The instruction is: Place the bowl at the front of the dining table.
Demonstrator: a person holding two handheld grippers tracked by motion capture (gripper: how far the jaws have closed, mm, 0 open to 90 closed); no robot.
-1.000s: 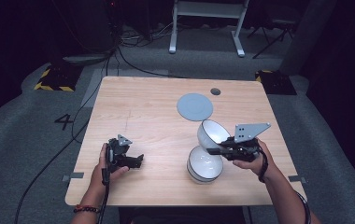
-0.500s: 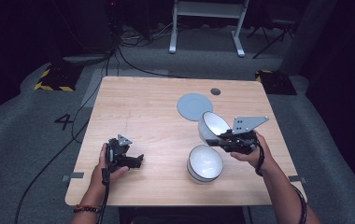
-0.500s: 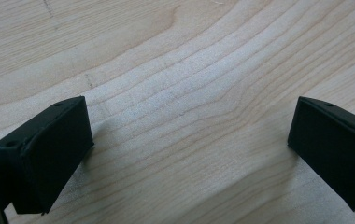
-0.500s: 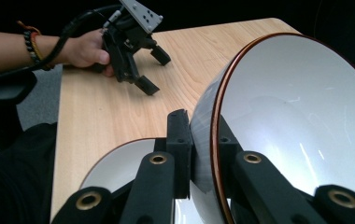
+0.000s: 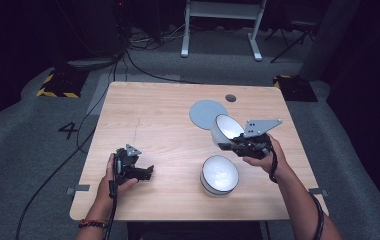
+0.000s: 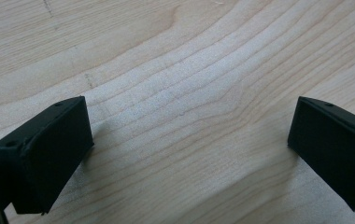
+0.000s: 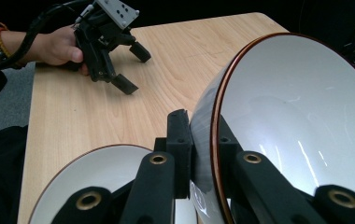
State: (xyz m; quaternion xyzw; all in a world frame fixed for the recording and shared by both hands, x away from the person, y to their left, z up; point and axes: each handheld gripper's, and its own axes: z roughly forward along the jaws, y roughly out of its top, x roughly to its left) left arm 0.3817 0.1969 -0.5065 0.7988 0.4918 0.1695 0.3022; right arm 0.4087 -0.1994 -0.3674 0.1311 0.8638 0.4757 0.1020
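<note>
A white bowl (image 5: 226, 127) with a brown rim hangs tilted on its side above the table, and my right gripper (image 5: 224, 146) is shut on its wall. In the right gripper view the two jaws pinch that bowl (image 7: 297, 112) just below the rim, at my right gripper (image 7: 203, 135). A second, matching bowl (image 5: 219, 174) stands upright on the table just in front of it, seen as the bowl (image 7: 96, 182) below the jaws. My left gripper (image 5: 145, 172) rests low near the front left, open, and in my left gripper (image 6: 189, 140) view there is only bare wood between its jaws.
A flat grey round plate (image 5: 205, 112) lies on the wooden table (image 5: 148, 115) just beyond the held bowl. A small dark disc (image 5: 230, 98) sits near the far edge. The other hand's left gripper (image 7: 133, 65) appears across the table in the right gripper view.
My right gripper has carried the tilted bowl away from the standing bowl, toward the far side of the table. The left gripper has stayed put.
</note>
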